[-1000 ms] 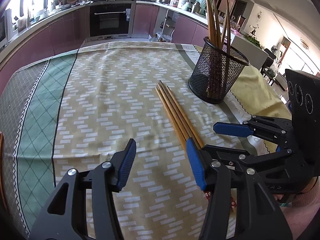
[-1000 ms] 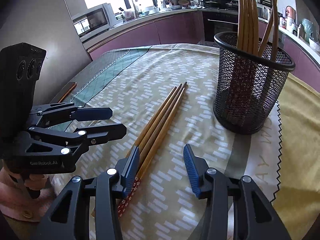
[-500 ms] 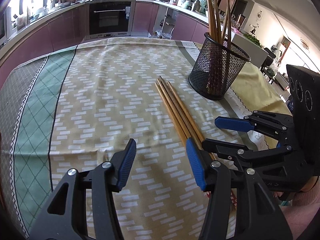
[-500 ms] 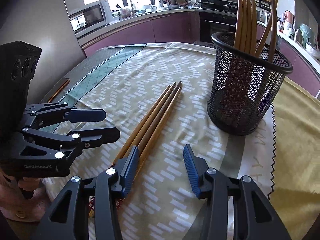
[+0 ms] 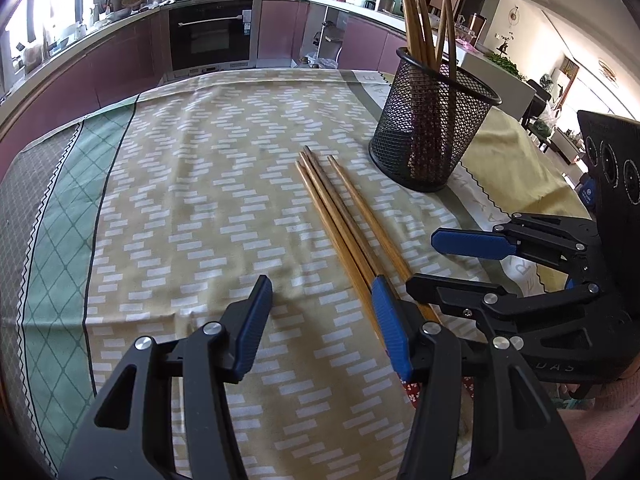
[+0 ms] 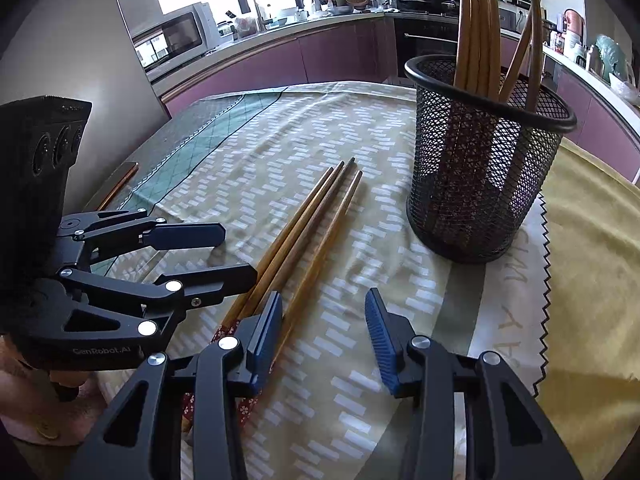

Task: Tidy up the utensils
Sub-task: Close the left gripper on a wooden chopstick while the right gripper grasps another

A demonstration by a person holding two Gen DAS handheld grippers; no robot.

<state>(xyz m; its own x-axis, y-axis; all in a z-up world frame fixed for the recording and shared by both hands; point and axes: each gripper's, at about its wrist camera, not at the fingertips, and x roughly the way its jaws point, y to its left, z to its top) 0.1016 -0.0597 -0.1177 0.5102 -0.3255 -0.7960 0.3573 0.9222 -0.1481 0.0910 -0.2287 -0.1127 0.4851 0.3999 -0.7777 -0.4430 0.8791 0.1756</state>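
Observation:
Several brown chopsticks (image 5: 344, 224) (image 6: 304, 232) lie side by side on the tablecloth, their patterned red handle ends toward me. A black mesh cup (image 5: 432, 136) (image 6: 480, 168) stands upright beyond them to the right, holding several more chopsticks. My left gripper (image 5: 322, 320) hovers open just left of the handle ends, its right pad over them. My right gripper (image 6: 322, 320) is open too, its left pad above the handle ends and nothing pressed between its jaws. Each gripper also shows in the other's view: the right gripper (image 5: 422, 258) and the left gripper (image 6: 238, 252), both low beside the chopsticks.
A beige patterned tablecloth (image 5: 192, 200) with a green border covers the table. A yellow cloth (image 6: 592, 264) lies under and right of the cup. Kitchen counters and an oven (image 5: 212, 40) stand beyond the far table edge. A hand in a pink sleeve (image 5: 600, 440) holds the right gripper.
The left wrist view has shifted slightly, so the table appears a little farther off. The rightmost chopstick's far tip now lies a bit apart from the others. Both grippers stay open.

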